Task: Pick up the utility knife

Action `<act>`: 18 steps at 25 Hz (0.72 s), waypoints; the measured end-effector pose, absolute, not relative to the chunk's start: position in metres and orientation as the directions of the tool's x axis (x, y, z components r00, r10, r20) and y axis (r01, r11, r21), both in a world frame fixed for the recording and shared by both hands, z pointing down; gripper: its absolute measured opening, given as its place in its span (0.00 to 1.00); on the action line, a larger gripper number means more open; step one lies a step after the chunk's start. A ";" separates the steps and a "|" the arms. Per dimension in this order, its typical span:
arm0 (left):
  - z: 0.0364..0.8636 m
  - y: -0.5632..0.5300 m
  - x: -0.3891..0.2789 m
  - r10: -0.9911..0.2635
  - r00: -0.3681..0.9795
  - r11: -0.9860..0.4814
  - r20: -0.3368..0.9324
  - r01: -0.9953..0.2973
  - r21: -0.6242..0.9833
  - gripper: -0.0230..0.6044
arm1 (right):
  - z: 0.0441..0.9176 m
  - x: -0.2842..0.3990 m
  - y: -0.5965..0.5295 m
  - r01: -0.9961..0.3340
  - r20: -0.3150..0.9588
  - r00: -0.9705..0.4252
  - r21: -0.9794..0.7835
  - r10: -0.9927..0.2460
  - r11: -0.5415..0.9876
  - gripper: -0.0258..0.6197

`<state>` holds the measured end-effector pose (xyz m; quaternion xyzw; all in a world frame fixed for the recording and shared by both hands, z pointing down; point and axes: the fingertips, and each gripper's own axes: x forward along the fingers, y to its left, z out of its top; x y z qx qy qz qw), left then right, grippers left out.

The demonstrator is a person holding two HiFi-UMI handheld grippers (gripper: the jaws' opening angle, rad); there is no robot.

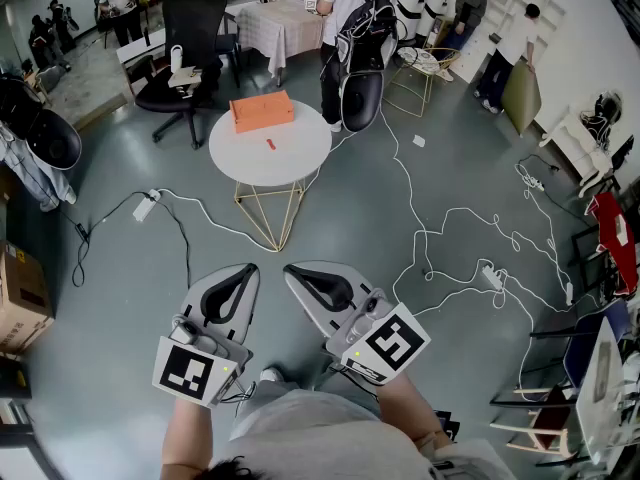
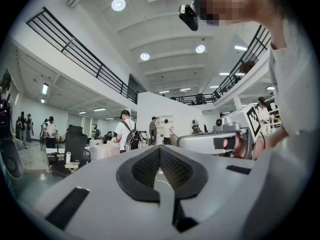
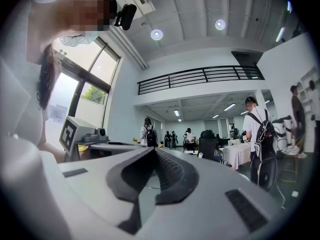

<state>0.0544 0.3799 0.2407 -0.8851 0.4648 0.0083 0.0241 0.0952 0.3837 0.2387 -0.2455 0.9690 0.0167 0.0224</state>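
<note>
- Left gripper [image 1: 251,267] [image 2: 160,148]: held low and close to the body, jaws pressed together, nothing between them.
- Right gripper [image 1: 288,266] [image 3: 152,149]: just beside the left one, tips nearly touching it, jaws pressed together too, holding nothing.
- Utility knife [image 1: 269,144]: small and red, well ahead of both grippers, lying flat near the middle of the round white table [image 1: 300,163].
- Orange box [image 1: 262,111]: on the same table, just past the knife, farther from the grippers, not touching the knife.
- White cables [image 1: 440,248]: looping over the grey floor, ahead and to the right of the right gripper.
- Power strip [image 1: 146,205]: on the floor, ahead and to the left of the left gripper.
- Person with a backpack [image 1: 355,28]: standing past the table, far from both grippers.
</note>
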 end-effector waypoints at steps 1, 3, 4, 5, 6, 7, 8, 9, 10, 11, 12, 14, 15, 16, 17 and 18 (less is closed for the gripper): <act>0.243 0.377 0.054 -0.824 0.566 -0.565 -0.028 -0.824 -0.042 0.05 | 0.238 0.093 0.381 -0.475 -0.052 -0.880 0.027 -0.473 0.880 0.05; 0.245 0.372 0.053 -0.826 0.564 -0.562 -0.017 -0.825 -0.051 0.05 | 0.237 0.090 0.378 -0.473 -0.049 -0.881 0.035 -0.471 0.880 0.05; 0.246 0.371 0.053 -0.826 0.563 -0.562 -0.016 -0.826 -0.049 0.05 | 0.238 0.088 0.377 -0.474 -0.046 -0.880 0.036 -0.472 0.880 0.05; 0.247 0.371 0.053 -0.827 0.563 -0.562 -0.016 -0.826 -0.044 0.05 | 0.239 0.087 0.377 -0.475 -0.043 -0.880 0.034 -0.473 0.879 0.05; 0.247 0.372 0.052 -0.828 0.561 -0.560 -0.016 -0.827 -0.037 0.05 | 0.240 0.085 0.377 -0.475 -0.041 -0.880 0.031 -0.474 0.879 0.05; 0.248 0.372 0.050 -0.828 0.560 -0.559 -0.019 -0.829 -0.033 0.05 | 0.241 0.084 0.378 -0.475 -0.039 -0.880 0.028 -0.474 0.880 0.05; 0.247 0.373 0.049 -0.829 0.559 -0.558 -0.027 -0.829 -0.030 0.05 | 0.242 0.083 0.379 -0.475 -0.039 -0.880 0.026 -0.474 0.880 0.05; 0.246 0.373 0.048 -0.829 0.559 -0.558 -0.037 -0.829 -0.029 0.05 | 0.242 0.083 0.380 -0.475 -0.039 -0.880 0.026 -0.474 0.880 0.05; 0.245 0.372 0.047 -0.829 0.557 -0.557 -0.044 -0.830 -0.027 0.05 | 0.242 0.083 0.380 -0.475 -0.039 -0.880 0.025 -0.474 0.880 0.05; 0.243 0.373 0.047 -0.830 0.556 -0.556 -0.048 -0.831 -0.024 0.05 | 0.242 0.083 0.381 -0.474 -0.039 -0.880 0.024 -0.473 0.880 0.05; 0.242 0.373 0.045 -0.831 0.555 -0.554 -0.051 -0.832 -0.022 0.05 | 0.241 0.083 0.382 -0.473 -0.037 -0.881 0.025 -0.472 0.881 0.05; 0.241 0.373 0.043 -0.833 0.551 -0.551 -0.053 -0.834 -0.024 0.05 | 0.239 0.080 0.383 -0.469 -0.035 -0.883 0.028 -0.468 0.883 0.05; 0.240 0.373 0.041 -0.833 0.551 -0.550 -0.055 -0.835 -0.024 0.05 | 0.239 0.078 0.383 -0.468 -0.034 -0.884 0.029 -0.467 0.883 0.05; 0.240 0.374 0.039 -0.832 0.551 -0.551 -0.058 -0.834 -0.024 0.05 | 0.239 0.075 0.383 -0.467 -0.033 -0.884 0.031 -0.467 0.883 0.05; 0.240 0.374 0.037 -0.831 0.553 -0.553 -0.058 -0.833 -0.021 0.05 | 0.240 0.073 0.383 -0.467 -0.032 -0.884 0.033 -0.466 0.883 0.05; 0.242 0.376 0.035 -0.830 0.555 -0.555 -0.055 -0.832 -0.017 0.05 | 0.241 0.070 0.384 -0.468 -0.031 -0.884 0.035 -0.467 0.883 0.05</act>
